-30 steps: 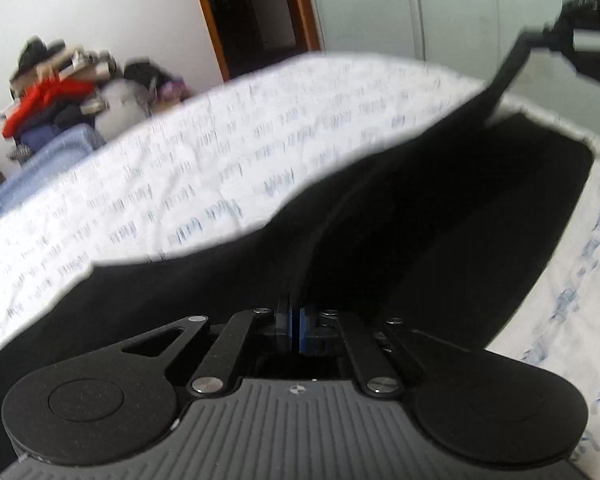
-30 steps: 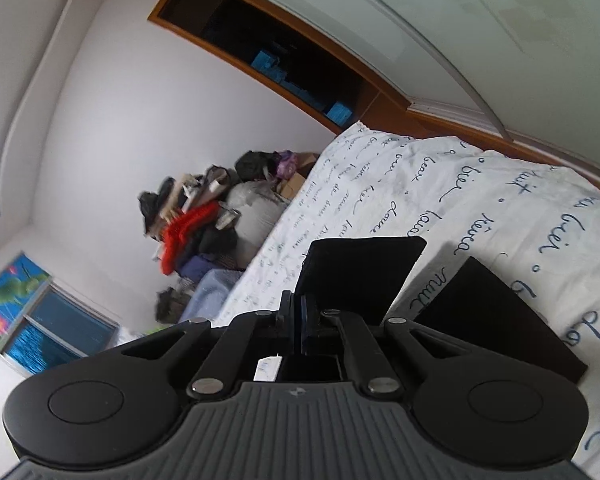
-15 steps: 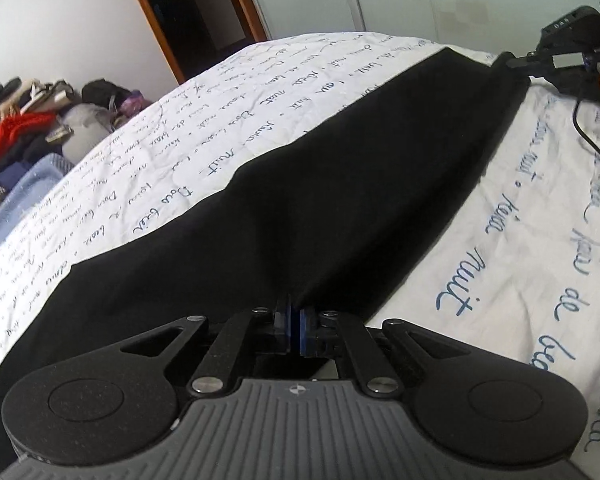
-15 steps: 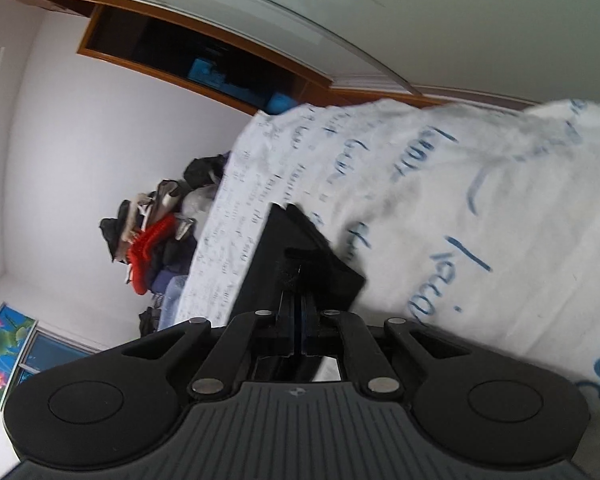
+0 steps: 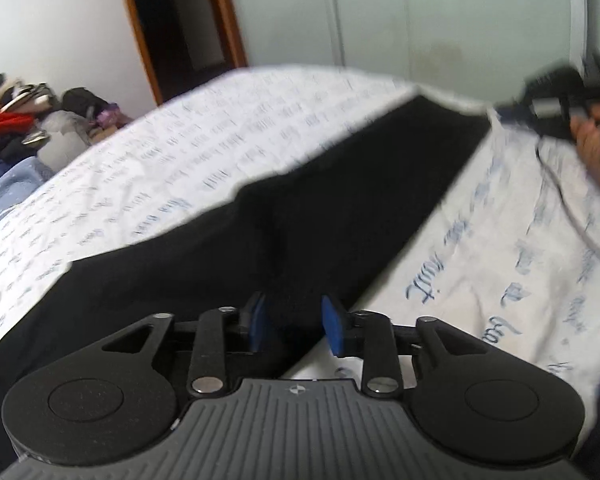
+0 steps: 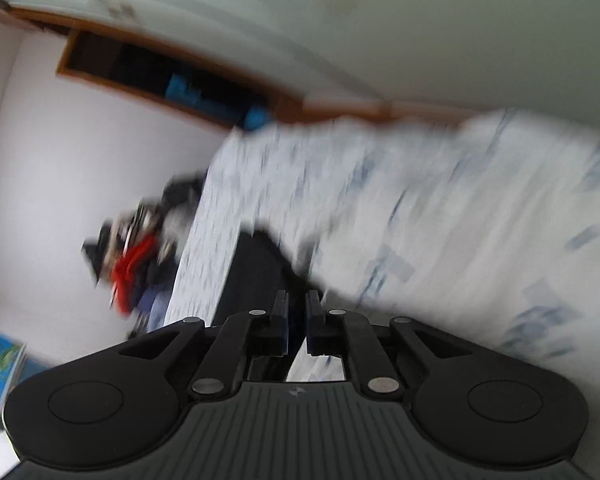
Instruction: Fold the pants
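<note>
- The black pants (image 5: pixel 340 208) lay stretched as one long strip on the bed (image 5: pixel 500 264), over its white sheet printed with blue script, running from 7 o'clock near the camera up toward 1 o'clock in the left wrist view.
- They looked already doubled lengthwise, one leg over the other, though the dark cloth hid any seam or edge that would prove it.
- The left claw (image 5: pixel 296 326) had just been opening; its blue pads stood apart with the near edge of the pants lying between them, not pinched.
- The right claw (image 6: pixel 296 322) had also just been opening, only a crack; dark cloth showed in the narrow gap, and the blur left it unclear whether the pads pressed on it.
- In the left wrist view the right claw appeared at 2 o'clock, held in a hand (image 5: pixel 594 144) just beyond the far end of the pants, with a cable trailing across the sheet.
- Judged from this, the lengthwise fold and laying flat were done, and both ends were being let go.
- Still left, by my reading: the crosswise folds, bringing one end over toward the other, then perhaps folding once more into a compact stack.
- A pile of clothes (image 5: pixel 16 132) sat off the bed at 9 o'clock, well apart from the work.
</note>
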